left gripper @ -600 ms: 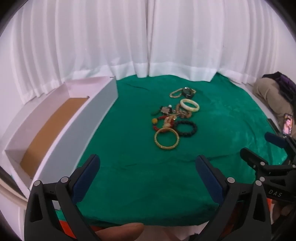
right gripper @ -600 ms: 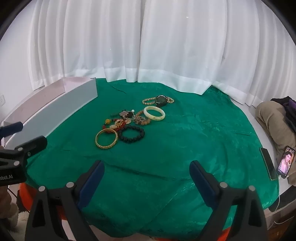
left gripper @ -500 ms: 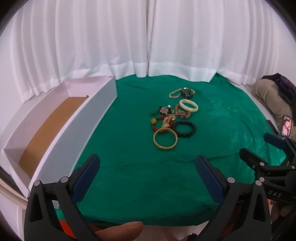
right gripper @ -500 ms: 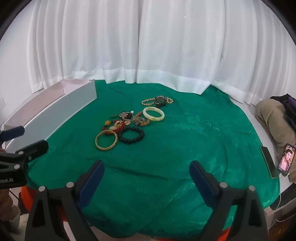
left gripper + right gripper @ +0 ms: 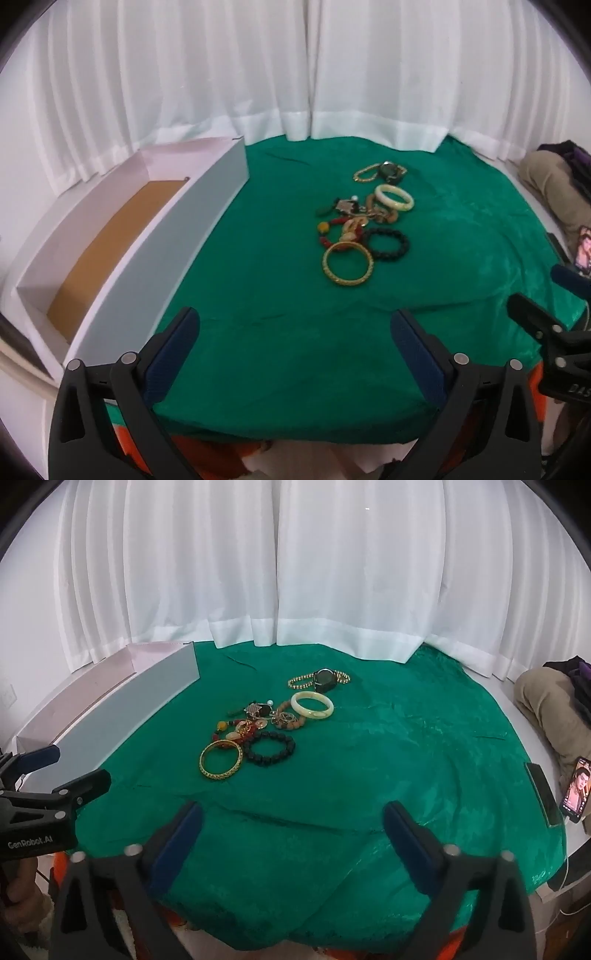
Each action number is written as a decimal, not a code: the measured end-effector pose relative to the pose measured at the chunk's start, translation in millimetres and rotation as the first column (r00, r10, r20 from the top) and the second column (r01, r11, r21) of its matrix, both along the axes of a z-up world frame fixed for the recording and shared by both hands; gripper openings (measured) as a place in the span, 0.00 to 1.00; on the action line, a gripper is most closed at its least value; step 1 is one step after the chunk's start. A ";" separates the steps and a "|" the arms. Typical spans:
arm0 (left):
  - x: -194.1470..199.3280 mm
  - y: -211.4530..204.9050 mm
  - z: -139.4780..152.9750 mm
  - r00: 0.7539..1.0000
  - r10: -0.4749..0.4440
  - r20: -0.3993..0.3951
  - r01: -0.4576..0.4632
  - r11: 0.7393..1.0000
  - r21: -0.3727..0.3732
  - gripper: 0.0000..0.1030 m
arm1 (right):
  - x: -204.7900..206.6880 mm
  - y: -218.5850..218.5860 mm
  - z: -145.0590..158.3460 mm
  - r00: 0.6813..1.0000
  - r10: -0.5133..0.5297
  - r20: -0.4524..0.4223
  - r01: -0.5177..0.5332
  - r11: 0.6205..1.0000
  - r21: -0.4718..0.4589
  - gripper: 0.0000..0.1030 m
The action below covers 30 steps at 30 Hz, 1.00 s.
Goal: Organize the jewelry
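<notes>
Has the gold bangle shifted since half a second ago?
No. The gold bangle still lies just left of the black bead bracelet, with the same gap.

I see the jewelry lying clustered mid-cloth: a gold bangle (image 5: 347,266) flat and nearest me, a black bead bracelet (image 5: 386,244) just beside it, a cream bangle (image 5: 393,197) farther back, and a gold-chain watch (image 5: 380,172) farthest. Between them sits a tangle of beads and charms (image 5: 351,221).
</notes>
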State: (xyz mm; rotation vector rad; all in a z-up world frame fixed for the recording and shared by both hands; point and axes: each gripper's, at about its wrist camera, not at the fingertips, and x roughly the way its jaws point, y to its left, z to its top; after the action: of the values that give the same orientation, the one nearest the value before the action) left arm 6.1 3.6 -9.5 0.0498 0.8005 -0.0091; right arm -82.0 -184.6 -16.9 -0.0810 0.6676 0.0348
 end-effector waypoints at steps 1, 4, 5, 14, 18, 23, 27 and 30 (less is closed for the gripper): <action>-0.5 0.0 -1.0 1.000 0.005 -0.001 -0.005 1.000 -0.002 1.00 | -0.7 -0.6 0.1 1.000 -0.003 -0.002 0.003 1.000 0.010 0.99; 0.2 3.3 0.2 1.000 0.012 -0.004 -0.012 1.000 -0.008 1.00 | -1.8 -0.8 -0.7 1.000 -0.007 -0.005 0.007 1.000 0.012 0.99; -0.1 4.3 0.7 1.000 0.010 -0.002 -0.010 1.000 -0.010 1.00 | -1.3 0.0 -0.1 1.000 -0.011 -0.006 0.011 1.000 -0.010 0.99; -5.0 -7.3 8.0 0.998 -0.048 0.048 0.050 0.998 -0.033 1.00 | -2.5 -3.4 6.5 0.999 -0.024 0.022 0.024 0.999 -0.029 0.99; -5.6 -10.6 5.5 0.997 -0.064 0.042 0.066 0.997 -0.047 1.00 | 0.0 -4.9 9.3 1.000 -0.015 0.025 0.015 1.000 -0.010 0.99; -6.5 -14.6 2.8 0.997 -0.062 0.038 0.063 0.998 -0.018 1.00 | -0.4 -3.9 7.6 1.000 -0.013 0.021 0.013 1.000 -0.017 0.99; -7.5 -11.7 5.9 0.996 -0.068 0.051 0.070 0.997 -0.038 1.00 | -0.5 -3.7 6.8 1.000 -0.014 0.017 0.014 1.000 -0.015 0.99; -8.4 -10.3 8.7 0.996 -0.065 0.068 0.068 0.997 -0.041 1.00 | 0.0 -3.0 6.9 1.000 -0.012 0.015 0.012 1.000 -0.012 0.99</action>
State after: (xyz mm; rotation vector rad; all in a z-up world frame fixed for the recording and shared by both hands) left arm -2.3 -6.7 -0.9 0.0355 0.7311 -0.0873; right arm -81.9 -187.6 -10.0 -0.0891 0.6530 0.0186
